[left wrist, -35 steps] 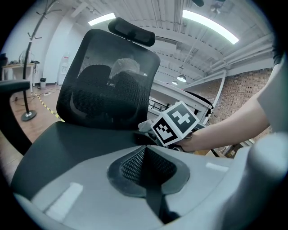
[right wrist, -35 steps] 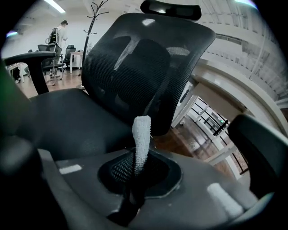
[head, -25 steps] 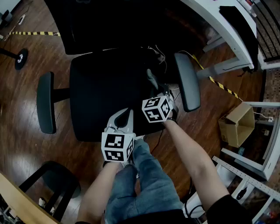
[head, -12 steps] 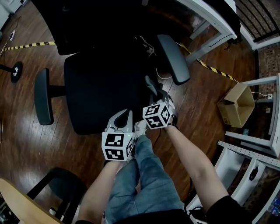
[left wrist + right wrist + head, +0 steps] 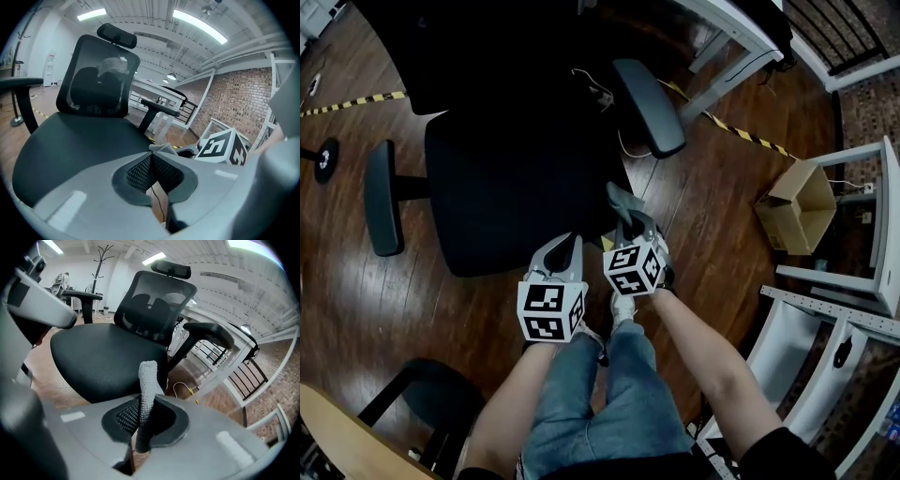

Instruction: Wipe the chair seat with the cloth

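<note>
The black office chair seat (image 5: 511,187) fills the upper left of the head view. My right gripper (image 5: 627,223) is shut on a grey cloth (image 5: 621,199), which sticks up from the jaws just off the seat's front right corner. The right gripper view shows the cloth (image 5: 148,380) standing upright between the pads, with the seat (image 5: 101,357) beyond it. My left gripper (image 5: 565,253) is shut with nothing in it, at the seat's front edge. In the left gripper view the seat (image 5: 75,140) lies ahead of that gripper (image 5: 151,158), with the cloth (image 5: 161,147) to its right.
Grey armrests (image 5: 382,197) (image 5: 647,105) flank the seat and the mesh backrest (image 5: 478,47) rises behind. A cardboard box (image 5: 795,208) and white desk legs (image 5: 736,47) stand on the wooden floor to the right. A second black chair base (image 5: 431,398) sits bottom left.
The right gripper with the cloth has drawn back from the seat's right side to just past its front right corner. The chair has shifted up and left in the head view.
</note>
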Demonstrator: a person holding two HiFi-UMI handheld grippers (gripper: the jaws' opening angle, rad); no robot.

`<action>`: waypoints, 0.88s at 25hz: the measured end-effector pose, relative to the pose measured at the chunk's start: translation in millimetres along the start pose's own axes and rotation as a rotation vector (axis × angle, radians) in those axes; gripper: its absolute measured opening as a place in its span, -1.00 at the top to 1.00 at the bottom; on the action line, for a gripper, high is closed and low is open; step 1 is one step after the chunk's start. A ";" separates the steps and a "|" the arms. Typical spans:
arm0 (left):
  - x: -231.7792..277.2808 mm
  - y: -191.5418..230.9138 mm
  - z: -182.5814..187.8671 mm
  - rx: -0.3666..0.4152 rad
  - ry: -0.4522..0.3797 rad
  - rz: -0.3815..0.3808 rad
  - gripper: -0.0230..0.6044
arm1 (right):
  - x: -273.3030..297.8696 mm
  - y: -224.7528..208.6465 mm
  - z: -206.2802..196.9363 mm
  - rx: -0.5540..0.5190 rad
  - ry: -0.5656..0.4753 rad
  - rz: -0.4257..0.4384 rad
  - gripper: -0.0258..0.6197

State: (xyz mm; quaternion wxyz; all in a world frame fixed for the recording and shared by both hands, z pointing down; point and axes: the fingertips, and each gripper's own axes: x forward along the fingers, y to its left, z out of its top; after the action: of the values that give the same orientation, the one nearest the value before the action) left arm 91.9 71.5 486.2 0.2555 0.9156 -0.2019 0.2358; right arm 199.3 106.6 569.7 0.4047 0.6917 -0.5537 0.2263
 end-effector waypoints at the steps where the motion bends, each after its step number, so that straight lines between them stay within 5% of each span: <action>1: 0.6 -2.6 -1.6 -0.001 -0.001 -0.001 0.91 | -1.4 0.7 -3.4 0.003 0.000 0.002 0.90; 22: -13.1 -78.6 -28.5 -0.028 -0.073 0.153 0.91 | -43.1 -48.9 -58.3 0.126 -0.168 0.070 0.90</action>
State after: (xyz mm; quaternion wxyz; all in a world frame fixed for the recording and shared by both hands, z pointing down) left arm 110.5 152.7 471.5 0.2421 0.9017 -0.2839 0.2184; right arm 241.3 181.9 555.1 0.3044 0.7127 -0.5939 0.2160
